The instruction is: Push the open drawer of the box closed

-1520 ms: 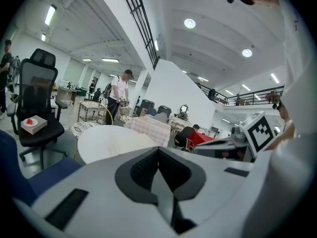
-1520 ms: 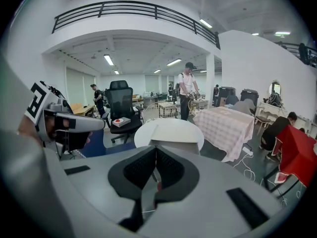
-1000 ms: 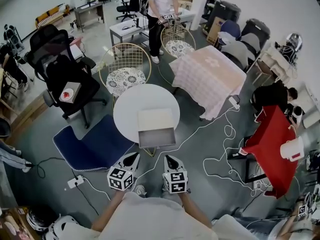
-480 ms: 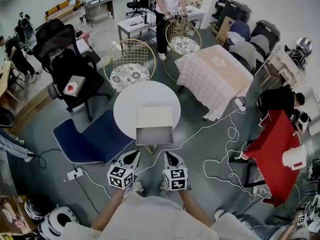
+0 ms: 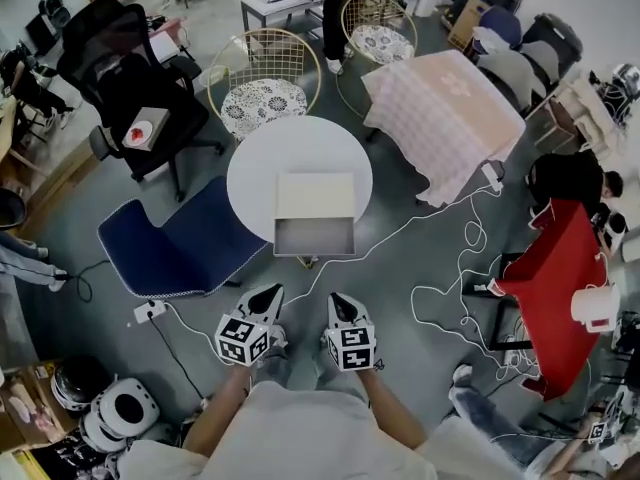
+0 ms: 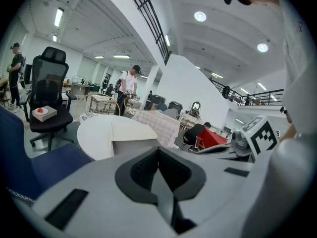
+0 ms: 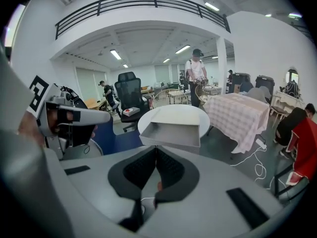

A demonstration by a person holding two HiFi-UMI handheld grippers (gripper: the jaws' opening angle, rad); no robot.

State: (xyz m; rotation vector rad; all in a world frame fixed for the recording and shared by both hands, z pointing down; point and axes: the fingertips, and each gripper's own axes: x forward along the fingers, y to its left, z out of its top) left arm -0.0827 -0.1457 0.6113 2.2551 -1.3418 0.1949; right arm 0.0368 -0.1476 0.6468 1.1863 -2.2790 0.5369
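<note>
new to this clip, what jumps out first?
The beige box sits on the round white table at centre, its drawer pulled open toward the person and empty. Just below, the left hand-held gripper and right hand-held gripper point at it, both shut, short of touching. A bright red table stands at right.

A round white table (image 5: 255, 168) stands on the grey floor (image 5: 400, 298). One thing lies on it: a pale, flat-topped box (image 5: 315, 194), set on the near half of the tabletop and a little right of its centre. The box's drawer (image 5: 314, 238) is pulled out toward the table's near edge, its grey inside open to view. The drawer's front reaches that near edge and seems to jut slightly past it.
</note>
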